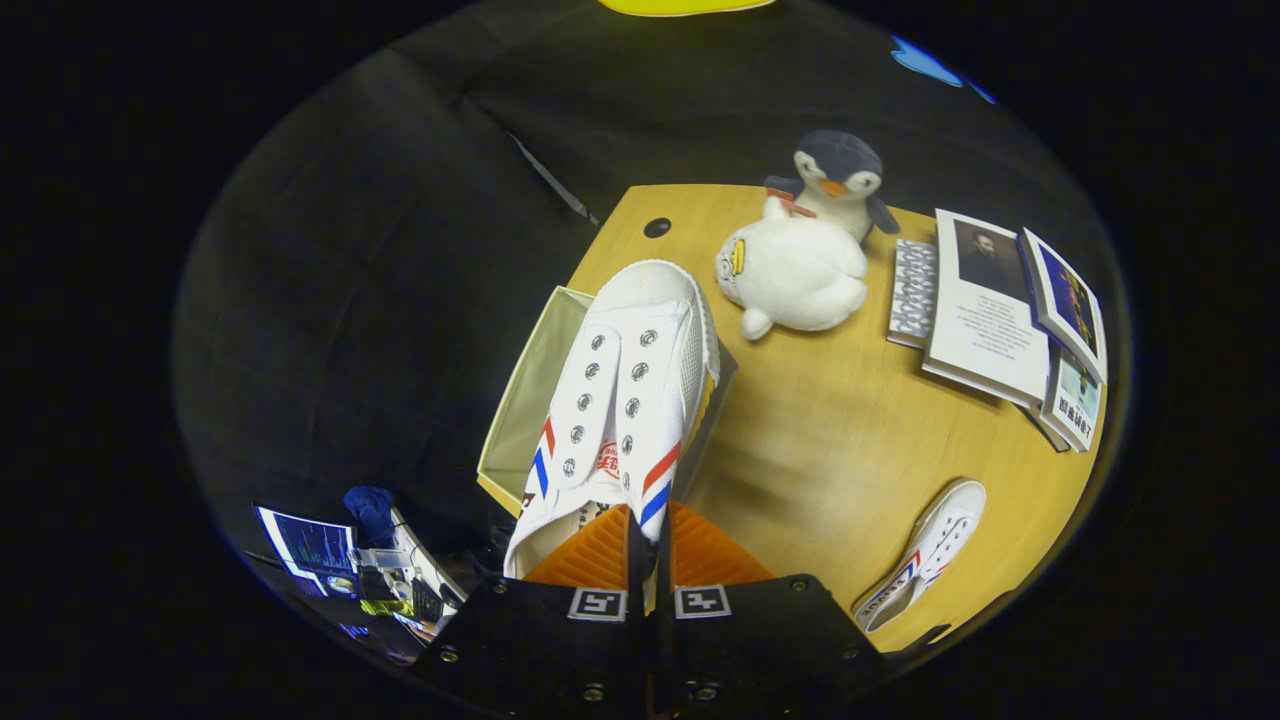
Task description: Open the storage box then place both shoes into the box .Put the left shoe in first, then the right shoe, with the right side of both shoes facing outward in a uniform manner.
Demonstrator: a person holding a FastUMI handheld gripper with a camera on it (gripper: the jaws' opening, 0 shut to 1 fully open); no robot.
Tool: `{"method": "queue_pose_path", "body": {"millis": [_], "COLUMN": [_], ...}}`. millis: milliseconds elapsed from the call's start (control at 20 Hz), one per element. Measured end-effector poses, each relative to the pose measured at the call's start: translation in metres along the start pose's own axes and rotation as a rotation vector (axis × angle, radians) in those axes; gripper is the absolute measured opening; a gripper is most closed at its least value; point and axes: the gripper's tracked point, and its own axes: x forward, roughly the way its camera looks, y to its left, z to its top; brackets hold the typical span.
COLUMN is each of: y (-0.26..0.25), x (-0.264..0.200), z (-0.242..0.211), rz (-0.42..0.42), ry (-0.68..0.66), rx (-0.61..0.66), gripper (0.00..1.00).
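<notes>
To the left of the held shoe (620,400), the open storage box (530,400) is seen at the table's (850,450) left edge, its pale inner wall exposed, and the shoe is carried above it with the toe pointing away from the claw (650,560). The claw is pressed together on the shoe's heel collar, both fingers (590,555) pinching it. To the right of the held shoe, a white plush toy (795,275) and a penguin plush (840,180) are set on the table, a stack of books (1000,310) is found further right, and the second shoe (925,565) is left lying on the table near its front edge.
</notes>
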Motion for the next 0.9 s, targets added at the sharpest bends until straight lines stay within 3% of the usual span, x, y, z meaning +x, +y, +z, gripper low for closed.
{"method": "queue_pose_path", "body": {"millis": [550,650,750,850,900], "y": [0.061,0.075,0.078,0.068,0.067], "x": [0.083,0.094,0.093,0.085,0.081], "z": [0.019,0.022,0.030,0.038,0.037], "rz": [-0.047,0.004,0.015,-0.031,-0.040], "ry": [0.088,0.083,0.059,0.031,0.026], "rx": [-0.138,-0.121,-0.133,-0.190,-0.202], "gripper": [0.03,0.06,0.28,0.65,0.77]}}
